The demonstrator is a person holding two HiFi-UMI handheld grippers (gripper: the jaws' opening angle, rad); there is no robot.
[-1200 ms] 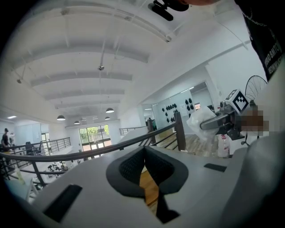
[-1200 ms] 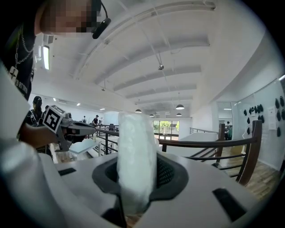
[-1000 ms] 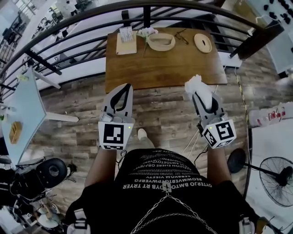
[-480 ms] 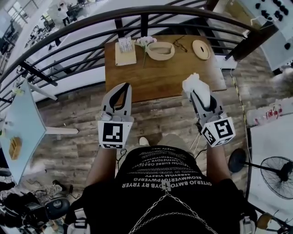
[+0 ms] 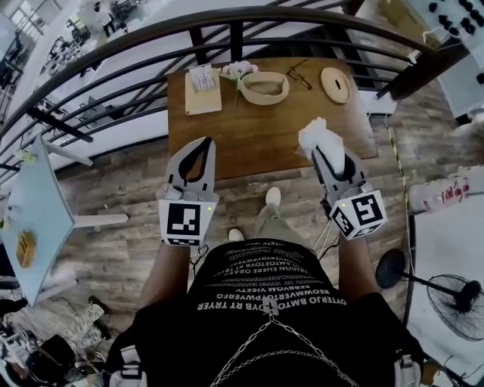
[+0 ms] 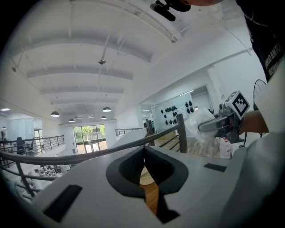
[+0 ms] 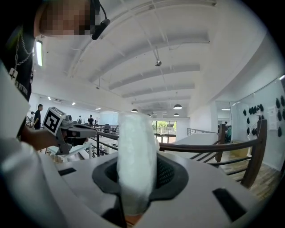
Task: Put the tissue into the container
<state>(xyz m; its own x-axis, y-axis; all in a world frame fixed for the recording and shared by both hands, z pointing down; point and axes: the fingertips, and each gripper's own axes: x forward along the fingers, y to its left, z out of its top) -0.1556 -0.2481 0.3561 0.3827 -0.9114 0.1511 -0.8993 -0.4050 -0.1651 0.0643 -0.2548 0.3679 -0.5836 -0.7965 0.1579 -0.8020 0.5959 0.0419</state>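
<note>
This was an upper gallery in a large open-plan workplace, part office and part lab. A curved dark metal railing (image 5: 234,23) edged a grey-brown wood-plank floor (image 5: 121,189). Beyond it lay a lower level (image 5: 91,19) with desks and equipment. A rectangular brown wooden table (image 5: 265,128) stood against the railing, and a black standing fan (image 5: 454,296) was off to one side. Overhead ran a white beamed ceiling (image 7: 169,53) hung with dark dome pendant lamps (image 6: 107,109). Tall glazed doors (image 6: 91,133) closed the far end of the hall.
</note>
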